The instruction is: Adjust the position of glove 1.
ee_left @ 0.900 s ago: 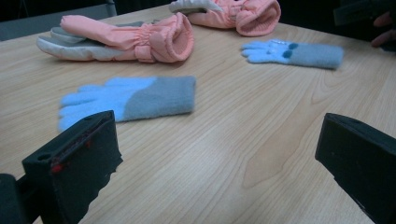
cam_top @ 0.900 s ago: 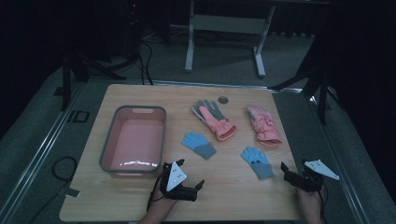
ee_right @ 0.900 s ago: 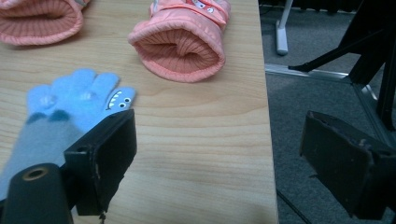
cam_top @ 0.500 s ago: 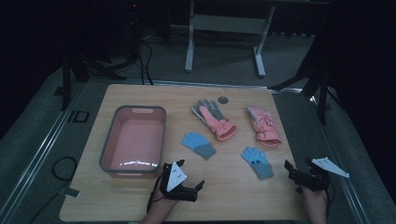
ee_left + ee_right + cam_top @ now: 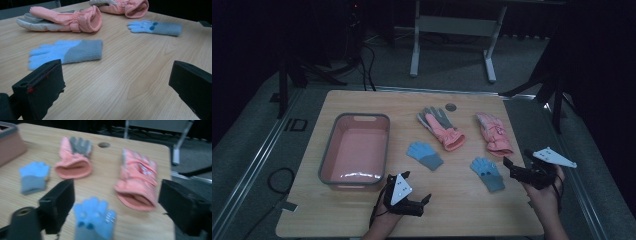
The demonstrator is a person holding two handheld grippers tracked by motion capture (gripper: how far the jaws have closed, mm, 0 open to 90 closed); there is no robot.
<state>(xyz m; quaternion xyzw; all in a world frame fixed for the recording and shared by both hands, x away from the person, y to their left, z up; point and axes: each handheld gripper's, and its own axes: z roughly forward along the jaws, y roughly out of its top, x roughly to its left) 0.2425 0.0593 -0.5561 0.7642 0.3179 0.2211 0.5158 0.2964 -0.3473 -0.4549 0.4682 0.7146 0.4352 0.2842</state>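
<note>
While both hands sit at the near table edge, the right gripper [image 5: 518, 169] hovers with jaws spread wide, nothing between them, just right of a blue knit glove [image 5: 487, 173] with dots on it. Left gripper [image 5: 412, 192] rests low on the wooden table [image 5: 462, 215], jaws released and empty, pointing toward the other blue glove [image 5: 425, 154]. Two pink ski gloves [image 5: 441, 127] [image 5: 494, 133] lie further back. Pink tub [image 5: 356, 150] sits at the left.
</note>
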